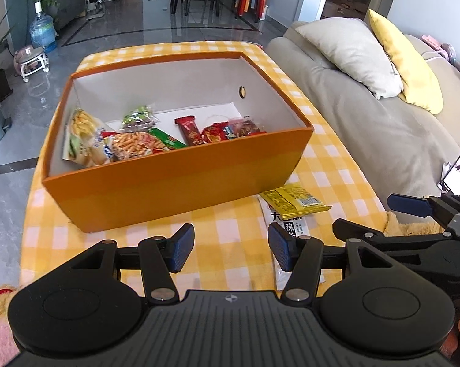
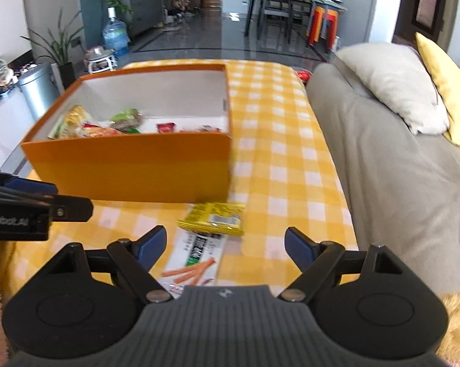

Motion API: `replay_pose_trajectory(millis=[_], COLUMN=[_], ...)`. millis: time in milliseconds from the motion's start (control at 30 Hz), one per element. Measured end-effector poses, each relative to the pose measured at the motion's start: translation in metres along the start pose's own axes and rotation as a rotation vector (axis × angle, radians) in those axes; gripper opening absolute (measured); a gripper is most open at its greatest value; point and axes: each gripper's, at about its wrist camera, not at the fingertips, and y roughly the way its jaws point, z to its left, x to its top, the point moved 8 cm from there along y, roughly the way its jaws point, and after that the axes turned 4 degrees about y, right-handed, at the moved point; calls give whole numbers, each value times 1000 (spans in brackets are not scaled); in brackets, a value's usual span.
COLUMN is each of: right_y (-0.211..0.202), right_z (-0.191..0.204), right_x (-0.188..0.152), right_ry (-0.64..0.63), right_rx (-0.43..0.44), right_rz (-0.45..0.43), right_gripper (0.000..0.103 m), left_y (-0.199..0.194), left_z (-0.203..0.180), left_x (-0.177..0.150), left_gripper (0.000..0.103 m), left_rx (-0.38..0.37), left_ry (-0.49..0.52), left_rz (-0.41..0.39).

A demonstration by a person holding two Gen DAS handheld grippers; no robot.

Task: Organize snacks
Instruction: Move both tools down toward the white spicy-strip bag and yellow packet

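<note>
The left tool is spread wide with nothing between its pads above the checked bench. The right tool, equally empty and wide, hangs over a white snack packet. A yellow packet overlaps that packet's far end. Beyond, the orange box holds several snacks.
</note>
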Motion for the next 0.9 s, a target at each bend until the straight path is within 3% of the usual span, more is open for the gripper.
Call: replay_pose_trajectory(millis=[167,300,733,900], right_y=[12,20,50,69], right_z=[-18,-26,-5,2], right_x=[-3,0,16,21], right_ry=[37,97,106,80], right_rx=[-33,-11,79,62], right_rz=[15,25,43,75], right_gripper=[82,82,90,90], left_y=[11,22,45,52], left_z=[-1,2,15,15], left_x=[-2,-5,-1,-3], left_gripper=[65,64,60,60], left_rx=[-8,-11,-3,-21], left_ry=[-8,-33,-40,-39], left_rz=[10,46,86,108])
